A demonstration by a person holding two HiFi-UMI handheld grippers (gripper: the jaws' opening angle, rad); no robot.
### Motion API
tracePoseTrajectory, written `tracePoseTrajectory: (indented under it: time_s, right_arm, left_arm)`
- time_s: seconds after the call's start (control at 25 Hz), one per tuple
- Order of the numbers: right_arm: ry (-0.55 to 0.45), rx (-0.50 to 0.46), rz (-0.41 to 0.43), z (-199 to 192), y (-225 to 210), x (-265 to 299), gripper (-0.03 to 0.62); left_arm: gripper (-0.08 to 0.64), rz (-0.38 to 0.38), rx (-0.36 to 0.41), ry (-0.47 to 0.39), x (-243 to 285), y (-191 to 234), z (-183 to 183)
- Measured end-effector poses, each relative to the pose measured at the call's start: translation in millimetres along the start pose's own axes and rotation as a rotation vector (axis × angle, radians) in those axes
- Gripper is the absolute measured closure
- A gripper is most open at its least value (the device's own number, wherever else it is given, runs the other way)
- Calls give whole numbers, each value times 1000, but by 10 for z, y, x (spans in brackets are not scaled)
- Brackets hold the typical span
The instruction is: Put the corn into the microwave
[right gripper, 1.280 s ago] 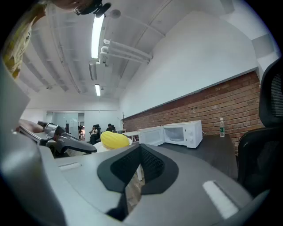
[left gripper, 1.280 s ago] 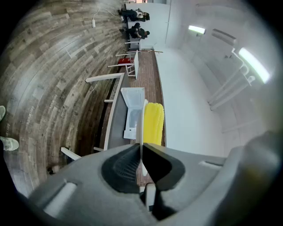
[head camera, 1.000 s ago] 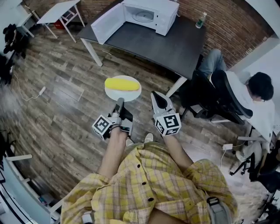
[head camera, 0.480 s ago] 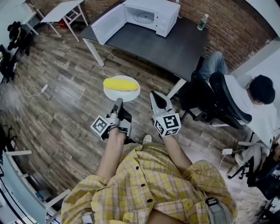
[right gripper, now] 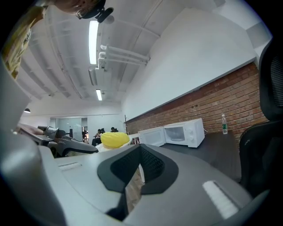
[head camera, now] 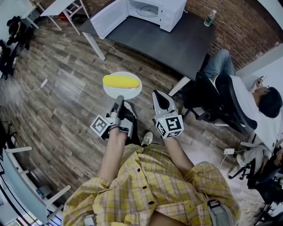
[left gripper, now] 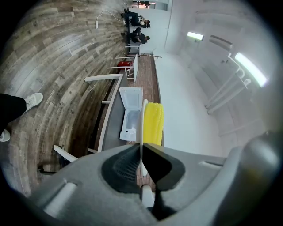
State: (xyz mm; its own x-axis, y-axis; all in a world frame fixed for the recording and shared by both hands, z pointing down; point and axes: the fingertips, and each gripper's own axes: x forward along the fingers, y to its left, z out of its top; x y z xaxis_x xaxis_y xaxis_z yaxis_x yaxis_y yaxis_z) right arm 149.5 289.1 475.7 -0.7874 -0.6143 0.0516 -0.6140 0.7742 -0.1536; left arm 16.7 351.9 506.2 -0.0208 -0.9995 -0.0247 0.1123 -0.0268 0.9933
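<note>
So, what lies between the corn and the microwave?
In the head view, a stretch of wood floor, then the bare top of the dark table, separates the corn from the open microwave; nothing else stands there.

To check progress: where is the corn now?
In the head view, the corn lies on a plate in the left gripper, above the floor, short of the microwave.

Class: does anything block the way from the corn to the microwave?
Nothing visible does: the microwave has its door open, and only bare floor and table top lie between it and the corn on the plate.
</note>
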Motion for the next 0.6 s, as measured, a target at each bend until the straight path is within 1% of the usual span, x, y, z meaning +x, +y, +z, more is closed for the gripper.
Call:
tracePoseTrajectory:
  time_s: [0.28,0.6]
  right_arm:
    - [22,0,0,-67,-216,430,589]
    - [13,5,-52,52,-661,1088,589]
  left_arm:
    - [543,3,-18,5,452,176,281]
    - [543,1,-24,26,1192,163,585]
